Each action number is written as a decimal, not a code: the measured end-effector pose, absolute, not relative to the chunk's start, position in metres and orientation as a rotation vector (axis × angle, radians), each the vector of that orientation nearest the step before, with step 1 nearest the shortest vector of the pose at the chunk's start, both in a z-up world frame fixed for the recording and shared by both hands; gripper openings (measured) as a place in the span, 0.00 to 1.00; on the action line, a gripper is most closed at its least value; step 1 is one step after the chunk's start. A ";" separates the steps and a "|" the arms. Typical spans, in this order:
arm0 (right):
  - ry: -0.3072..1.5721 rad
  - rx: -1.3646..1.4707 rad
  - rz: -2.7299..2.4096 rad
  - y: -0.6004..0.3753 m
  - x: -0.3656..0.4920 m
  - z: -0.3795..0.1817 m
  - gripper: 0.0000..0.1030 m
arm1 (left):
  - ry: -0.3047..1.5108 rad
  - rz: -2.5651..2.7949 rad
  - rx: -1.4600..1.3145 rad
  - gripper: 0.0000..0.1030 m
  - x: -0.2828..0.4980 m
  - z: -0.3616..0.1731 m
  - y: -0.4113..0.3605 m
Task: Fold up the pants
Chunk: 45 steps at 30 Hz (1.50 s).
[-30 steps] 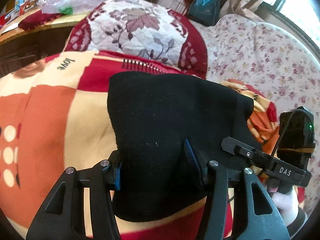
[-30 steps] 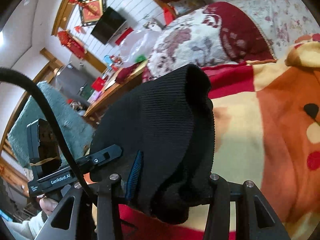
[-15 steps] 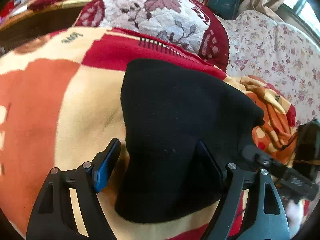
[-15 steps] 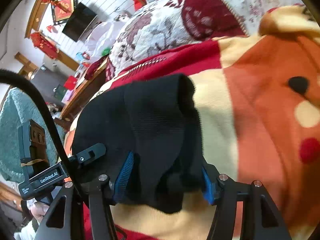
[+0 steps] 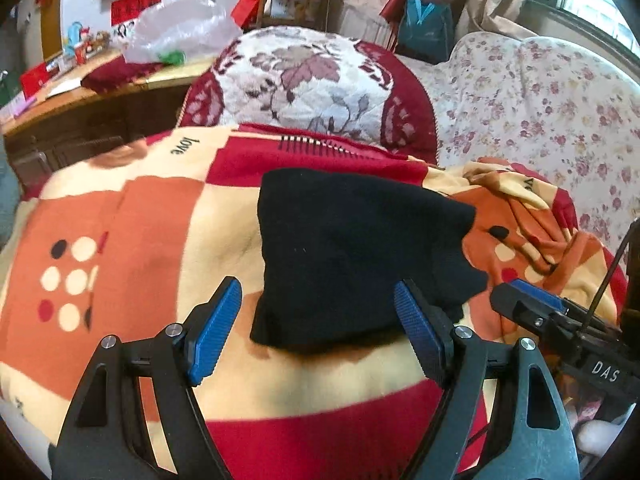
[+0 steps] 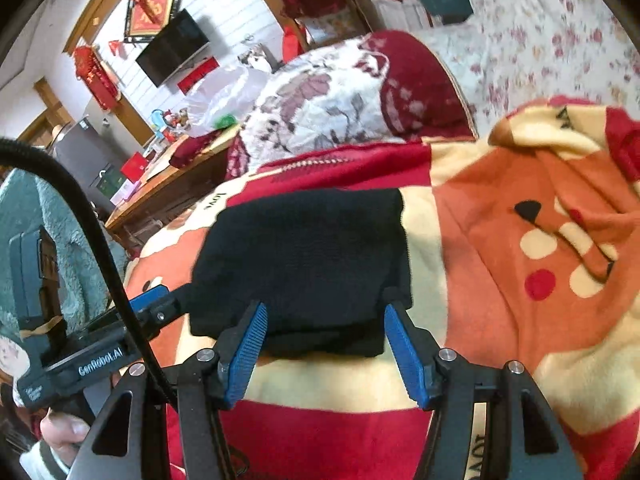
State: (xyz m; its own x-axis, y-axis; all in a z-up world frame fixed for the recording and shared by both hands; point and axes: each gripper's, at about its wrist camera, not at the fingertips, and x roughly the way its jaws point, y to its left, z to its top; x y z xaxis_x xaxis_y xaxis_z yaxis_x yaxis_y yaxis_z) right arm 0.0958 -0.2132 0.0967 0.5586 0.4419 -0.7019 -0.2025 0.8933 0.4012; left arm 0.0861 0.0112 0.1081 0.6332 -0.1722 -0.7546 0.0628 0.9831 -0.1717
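With both grippers standing apart from the garment, the step in hand reads as release and withdrawal after a fold. The black knit pants (image 5: 352,256) lie as a compact folded bundle on the cartoon-print fleece blanket (image 5: 132,240), in front of the quilted floral cushion (image 5: 312,80).

Gripper state:
- Left gripper (image 5: 316,332): jaws spread wide, holding nothing. The near edge of the bundle lies between and just beyond the blue pads (image 5: 216,332); contact with the cloth cannot be confirmed.
- Right gripper (image 6: 324,354): jaws likewise spread wide, holding nothing. Its blue pads (image 6: 244,354) flank the near edge of the pants (image 6: 304,264) without clamping it.

Procedure for a clean withdrawal:
1. Keep both sets of jaws fully spread until the pads are well clear of the knit; ribbed pads are likely to snag the fabric and drag the top layer open.
2. Draw each tool straight back along its own finger axis. Avoid sideways sweep across the bundle.
3. Inspect the bundle. In the left wrist view the right-hand corner (image 5: 460,276) bulges and hangs unevenly; in the right wrist view the near edge shows stacked layers that appear slightly offset.
4. If tidiness is required, press the top layer flat with one closed tool while the other steadies the far edge.

The soft blanket gives under load, so apply light pressure only.
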 end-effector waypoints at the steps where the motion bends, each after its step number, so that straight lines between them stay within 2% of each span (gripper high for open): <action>1: 0.893 0.277 0.380 -0.211 0.091 0.100 0.62 | 0.869 -0.133 -0.136 0.78 0.081 0.112 0.011; 2: 0.885 0.267 0.372 -0.209 0.088 0.102 0.67 | 0.862 -0.130 -0.139 0.78 0.077 0.115 0.012; 3: 0.876 0.258 0.364 -0.207 0.083 0.105 0.67 | 0.853 -0.126 -0.142 0.78 0.072 0.118 0.012; 23: 0.862 0.215 0.367 -0.193 0.056 0.124 0.68 | 0.765 -0.096 -0.102 0.78 0.028 0.149 0.000; 45: 0.857 0.221 0.337 -0.204 0.051 0.127 0.68 | 0.770 -0.093 -0.091 0.78 0.024 0.147 -0.005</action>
